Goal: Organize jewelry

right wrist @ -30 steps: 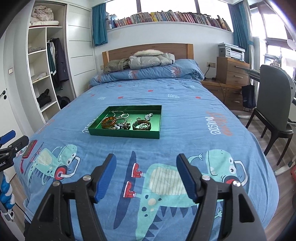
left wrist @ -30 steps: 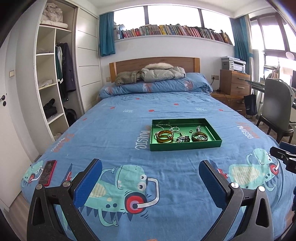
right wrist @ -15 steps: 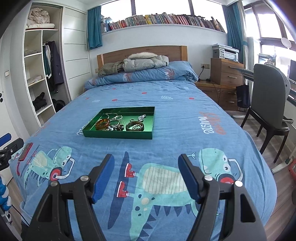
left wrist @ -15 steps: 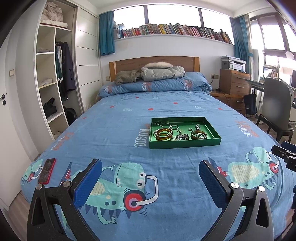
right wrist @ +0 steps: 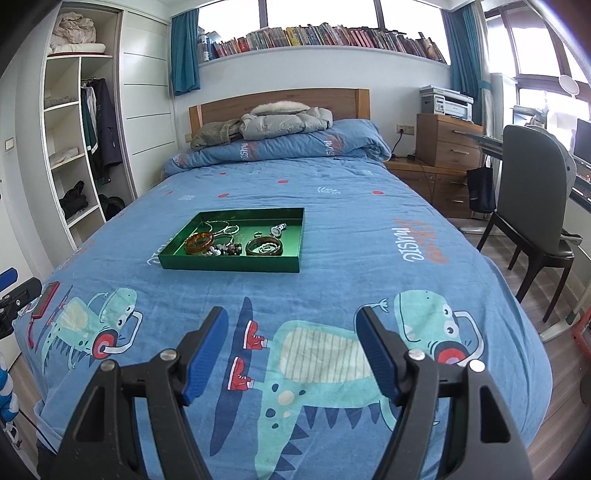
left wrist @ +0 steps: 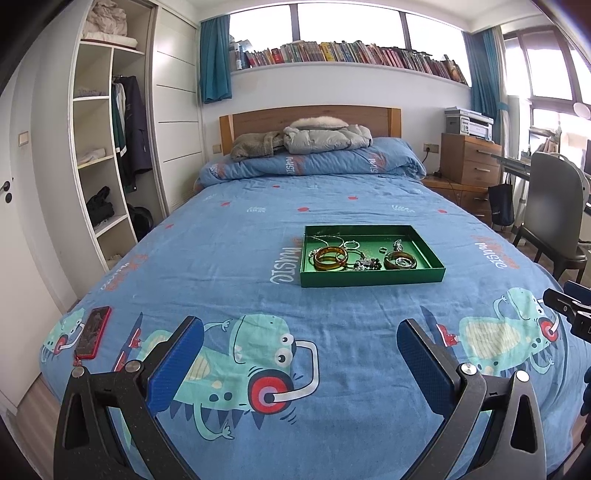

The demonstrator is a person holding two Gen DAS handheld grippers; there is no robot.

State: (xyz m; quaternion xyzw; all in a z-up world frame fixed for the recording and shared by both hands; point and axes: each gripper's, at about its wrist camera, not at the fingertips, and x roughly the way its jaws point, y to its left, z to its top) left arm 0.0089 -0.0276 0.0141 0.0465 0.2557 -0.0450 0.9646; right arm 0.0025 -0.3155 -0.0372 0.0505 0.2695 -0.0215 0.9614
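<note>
both claws, left claw (left wrist: 300, 354) and right claw (right wrist: 291, 349), spread wide and empty above the bed (left wrist: 221, 258). pulled back slightly from a second ago. jewelry (left wrist: 364, 257) heaped in green tray (left wrist: 369, 277), well ahead; sorted or not, unclear.

You get bright daylight from the windows (left wrist: 351, 22), blown out to white glare; fisheye bends the edges, corners go black, focus stays sharp.

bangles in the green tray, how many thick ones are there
2. An amber bangle lies at the tray's left side; a darker brown bangle lies right of it, beads between them. Thin chains and rings lie tangled nearby, so a slimmer one may be hidden.
</note>
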